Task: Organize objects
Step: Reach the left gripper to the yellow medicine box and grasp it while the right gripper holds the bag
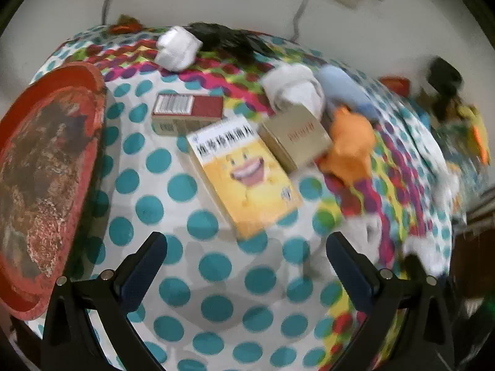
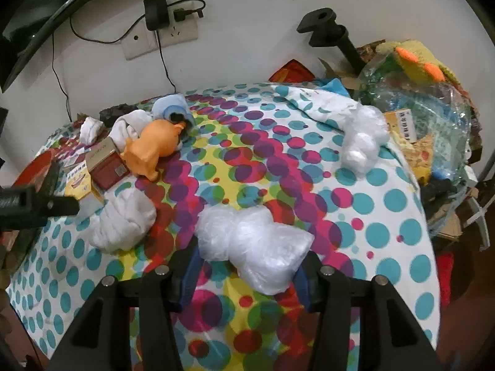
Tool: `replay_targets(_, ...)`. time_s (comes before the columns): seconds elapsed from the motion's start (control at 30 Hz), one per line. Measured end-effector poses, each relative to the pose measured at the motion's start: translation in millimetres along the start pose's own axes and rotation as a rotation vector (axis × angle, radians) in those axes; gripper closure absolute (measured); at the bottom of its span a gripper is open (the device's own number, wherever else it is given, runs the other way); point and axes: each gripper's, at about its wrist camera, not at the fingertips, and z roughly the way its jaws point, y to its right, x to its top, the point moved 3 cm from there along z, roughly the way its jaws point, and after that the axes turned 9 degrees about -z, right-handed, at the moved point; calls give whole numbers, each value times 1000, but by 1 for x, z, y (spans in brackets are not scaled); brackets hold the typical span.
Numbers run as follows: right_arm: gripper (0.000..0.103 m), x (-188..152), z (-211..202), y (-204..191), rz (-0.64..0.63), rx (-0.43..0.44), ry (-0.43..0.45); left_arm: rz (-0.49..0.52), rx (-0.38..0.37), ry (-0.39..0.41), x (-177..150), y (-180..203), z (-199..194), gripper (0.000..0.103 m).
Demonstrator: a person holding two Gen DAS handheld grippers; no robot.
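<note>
My left gripper point(image 1: 247, 249) is open and empty above the dotted cloth, just short of a yellow box with a smiling face point(image 1: 244, 171). A red box point(image 1: 187, 112) and a beige box point(image 1: 295, 137) lie beside it. An orange toy point(image 1: 349, 145) and white socks point(image 1: 292, 88) lie to the right. My right gripper point(image 2: 247, 267) is shut on a white plastic bag bundle point(image 2: 253, 247). The orange toy point(image 2: 154, 148), the boxes point(image 2: 105, 167), a white sock bundle point(image 2: 123, 219) and the left gripper point(image 2: 37, 204) show at the left of the right wrist view.
A red tray point(image 1: 46, 170) stands at the table's left edge. Another white plastic bundle point(image 2: 363, 137) lies far right. A clear bag of clutter point(image 2: 427, 99) and a black stand point(image 2: 334, 37) sit beyond the right edge. A wall socket with cables point(image 2: 161, 31) is behind.
</note>
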Motion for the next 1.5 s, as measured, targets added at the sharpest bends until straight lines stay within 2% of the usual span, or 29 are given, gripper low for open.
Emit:
replay_targets(0.27, 51, 1, 11, -2, 13, 32, 6, -98, 45, -29, 18, 1, 21, 1)
replay_targets(0.43, 52, 0, 16, -4, 3, 37, 18, -118, 58, -30, 23, 2, 32, 2)
replay_targets(0.53, 52, -2, 17, -9, -35, 11, 24, -132, 50, -30, 24, 1, 35, 11)
replay_targets(0.67, 52, -2, 17, -8, -29, 20, 27, -92, 64, -17, 25, 5, 32, 31)
replay_targets(0.73, 52, -2, 17, -7, -29, 20, 28, -91, 39, -5, 25, 5, 28, 42)
replay_targets(1.17, 52, -2, 16, -8, -29, 20, 27, -13, 21, 13, 17, 1, 17, 53)
replay_targets(1.5, 52, -1, 17, -10, -39, 6, 23, 34, 38, 34, 4, -17, 2, 53)
